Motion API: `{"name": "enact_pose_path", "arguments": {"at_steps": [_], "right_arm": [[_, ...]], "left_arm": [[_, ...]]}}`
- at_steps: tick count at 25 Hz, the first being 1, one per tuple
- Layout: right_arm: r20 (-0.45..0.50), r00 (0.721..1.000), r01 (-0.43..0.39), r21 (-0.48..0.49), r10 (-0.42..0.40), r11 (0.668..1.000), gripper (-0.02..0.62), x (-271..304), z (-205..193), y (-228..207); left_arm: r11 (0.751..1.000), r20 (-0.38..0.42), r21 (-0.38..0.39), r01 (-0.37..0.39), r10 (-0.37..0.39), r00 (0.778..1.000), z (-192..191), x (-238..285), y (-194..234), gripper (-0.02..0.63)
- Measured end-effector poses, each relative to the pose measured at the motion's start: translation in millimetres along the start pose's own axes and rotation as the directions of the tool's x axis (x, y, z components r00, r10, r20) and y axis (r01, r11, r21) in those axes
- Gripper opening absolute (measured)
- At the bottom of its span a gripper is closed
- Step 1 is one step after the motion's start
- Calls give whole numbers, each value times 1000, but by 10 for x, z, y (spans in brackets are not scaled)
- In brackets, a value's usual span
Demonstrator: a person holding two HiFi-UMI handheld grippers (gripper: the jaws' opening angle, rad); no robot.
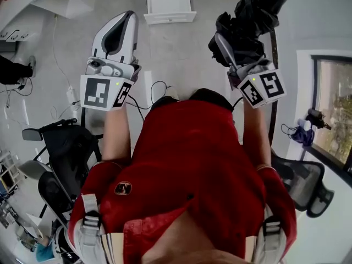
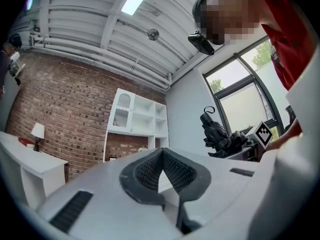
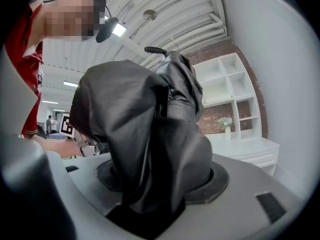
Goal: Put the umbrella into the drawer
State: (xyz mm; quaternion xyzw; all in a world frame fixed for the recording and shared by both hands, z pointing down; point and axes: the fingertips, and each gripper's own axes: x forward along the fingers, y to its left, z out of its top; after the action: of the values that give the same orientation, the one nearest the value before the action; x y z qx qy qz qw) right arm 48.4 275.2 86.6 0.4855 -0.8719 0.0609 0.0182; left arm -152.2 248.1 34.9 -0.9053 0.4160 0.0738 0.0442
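- Head view: the carry step is in hand. The right gripper [image 1: 228, 51] is clamped on the folded black umbrella [image 1: 247, 18] and holds it up in the air, well apart from the drawer [image 1: 170, 17]. The drawer is white and stands pulled out ahead on the floor unit. The next move probably calls for walking closer and lowering the bundle over the open box before letting go.
- Head view: the left gripper [image 1: 122, 29] carries nothing.
- Left gripper view: its two ribbed dark pads meet at the tips, with nothing between them. Beyond are a brick wall [image 2: 55, 104] and a white shelf unit [image 2: 137, 119].
- Right gripper view: loose, slightly glossy canopy fabric bulges out of the jaws in soft folds, so the grip bites cloth. The umbrella's curved strap loop pokes up at the top.
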Motion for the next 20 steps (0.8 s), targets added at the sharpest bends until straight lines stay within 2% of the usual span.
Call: {"name": "enact_pose_path", "arguments": {"at_steps": [5,9,15,20], "right_arm": [[-52,999,-4,-8,3,1000,273,187,-173,-31],[-81,997,-15,-6,14,1000,273,436,-322,-219],[-102,994,-40,-28,37,999,273,866,-464,-818],[-131,990,-59,-31,54,998,273,1221,-560,-1457]], "left_arm": [[1000,-19,-27,-5,5,1000,-160,77,143,6],[999,-41,-28,-16,15,999,-329,281,306,6],[999,-66,12,-52,53,996,-507,849,558,6],[993,-85,42,-113,116,990,-653,1439,782,6]]}}
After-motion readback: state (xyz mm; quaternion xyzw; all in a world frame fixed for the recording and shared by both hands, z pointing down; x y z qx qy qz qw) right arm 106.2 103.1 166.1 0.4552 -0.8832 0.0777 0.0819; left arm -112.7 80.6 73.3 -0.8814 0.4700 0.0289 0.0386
